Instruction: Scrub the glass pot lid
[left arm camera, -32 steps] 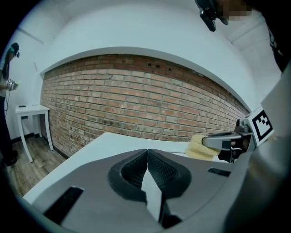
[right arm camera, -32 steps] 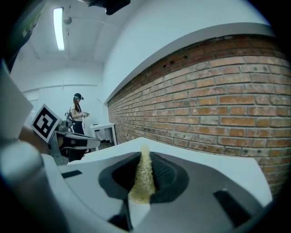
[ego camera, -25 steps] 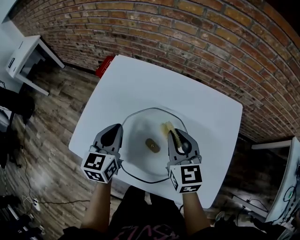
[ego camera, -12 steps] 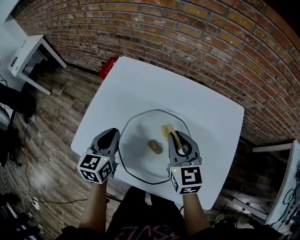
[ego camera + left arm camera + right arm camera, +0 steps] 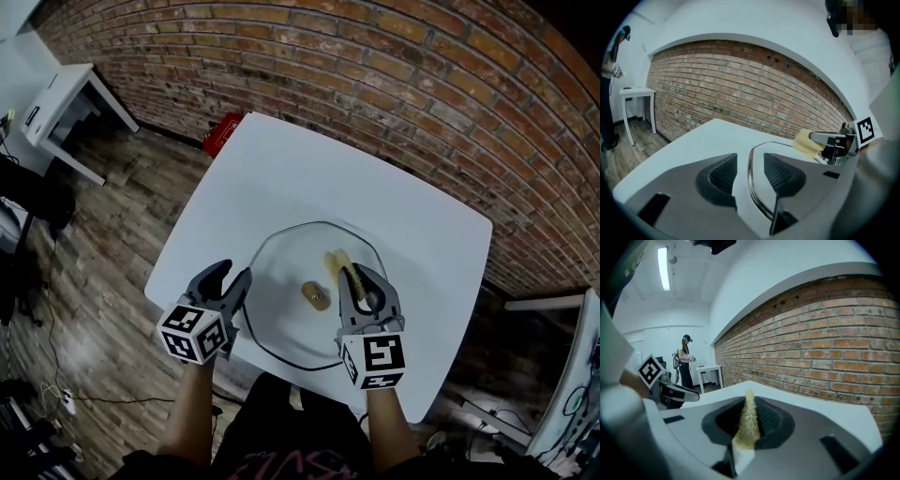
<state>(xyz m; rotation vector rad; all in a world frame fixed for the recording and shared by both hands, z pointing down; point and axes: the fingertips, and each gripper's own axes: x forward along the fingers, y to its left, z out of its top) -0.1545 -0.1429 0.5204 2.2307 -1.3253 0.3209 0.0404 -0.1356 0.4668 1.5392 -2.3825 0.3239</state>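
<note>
Leftward and lower now, the left hand-held gripper has just been opening its jaws. They stand spread, with the left rim of the glass pot lid running between them. The lid lies on the white surface, towards its near edge. The right hand-held gripper pinches a yellow sponge over the lid's right side.

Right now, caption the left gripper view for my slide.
Left gripper, jaws just opened, straddles the glass lid rim.
</note>
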